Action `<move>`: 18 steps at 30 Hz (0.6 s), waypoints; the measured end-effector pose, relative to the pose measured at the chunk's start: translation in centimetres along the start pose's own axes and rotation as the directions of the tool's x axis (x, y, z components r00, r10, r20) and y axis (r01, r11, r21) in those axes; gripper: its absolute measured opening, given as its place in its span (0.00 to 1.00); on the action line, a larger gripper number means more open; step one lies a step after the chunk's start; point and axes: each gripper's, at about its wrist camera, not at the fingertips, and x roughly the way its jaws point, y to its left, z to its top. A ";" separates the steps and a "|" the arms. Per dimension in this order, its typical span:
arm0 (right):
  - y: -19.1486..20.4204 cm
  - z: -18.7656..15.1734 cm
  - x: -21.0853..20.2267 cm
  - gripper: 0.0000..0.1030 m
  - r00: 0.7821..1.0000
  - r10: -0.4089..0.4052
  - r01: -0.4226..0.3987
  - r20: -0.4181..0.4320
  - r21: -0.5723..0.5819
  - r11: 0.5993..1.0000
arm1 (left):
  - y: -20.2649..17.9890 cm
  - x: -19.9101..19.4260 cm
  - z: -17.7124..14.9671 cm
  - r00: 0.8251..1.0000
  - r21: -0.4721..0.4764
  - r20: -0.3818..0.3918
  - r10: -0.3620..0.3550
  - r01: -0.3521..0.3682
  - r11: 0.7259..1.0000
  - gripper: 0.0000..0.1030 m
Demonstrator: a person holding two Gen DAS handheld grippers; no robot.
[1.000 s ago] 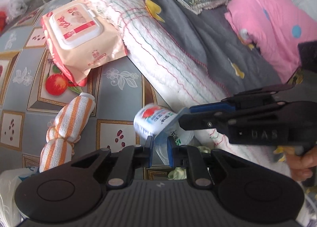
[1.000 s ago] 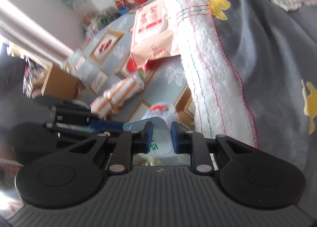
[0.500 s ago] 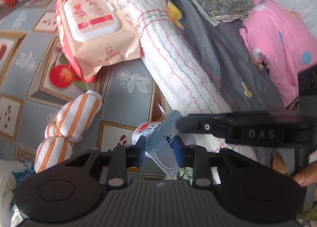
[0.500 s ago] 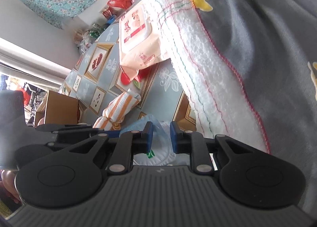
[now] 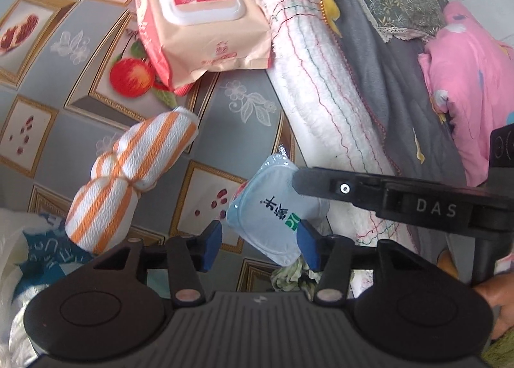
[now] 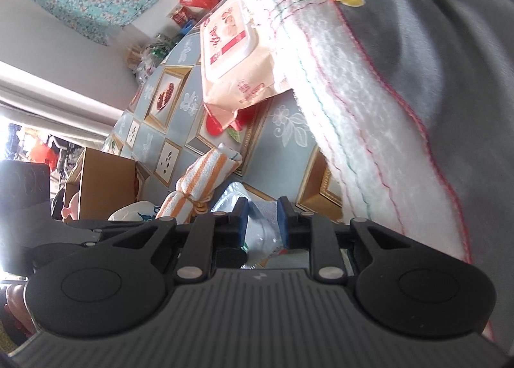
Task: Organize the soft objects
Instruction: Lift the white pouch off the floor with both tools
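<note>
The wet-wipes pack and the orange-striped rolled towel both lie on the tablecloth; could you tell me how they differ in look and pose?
The wet-wipes pack is a flat, peach plastic packet with a white flip lid; the orange-striped rolled towel is a soft cloth roll, tied at its middle. The pack leans against the white blanket; the towel lies apart from it. Both rest on the tablecloth.

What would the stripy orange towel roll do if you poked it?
The orange-striped towel roll is cloth, so it would probably squash, not crack. It is tied tight at its waist, so it likely stays bundled. Lying on the flat patterned tablecloth, its rounded shape might roll a little.
</note>
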 end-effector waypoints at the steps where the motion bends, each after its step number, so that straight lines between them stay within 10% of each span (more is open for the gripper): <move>1: 0.1 0.2 0.2 0.19 1.000 0.005 -0.005 -0.004 -0.004 1.000 | 0.1 0.0 -0.1 1.000 -0.006 -0.002 -0.002 0.002 1.000 0.51; 18: 0.3 0.7 1.1 0.21 0.999 0.026 -0.026 -0.035 0.007 1.000 | 1.1 0.0 -0.3 0.998 -0.116 0.023 -0.061 0.064 0.991 0.39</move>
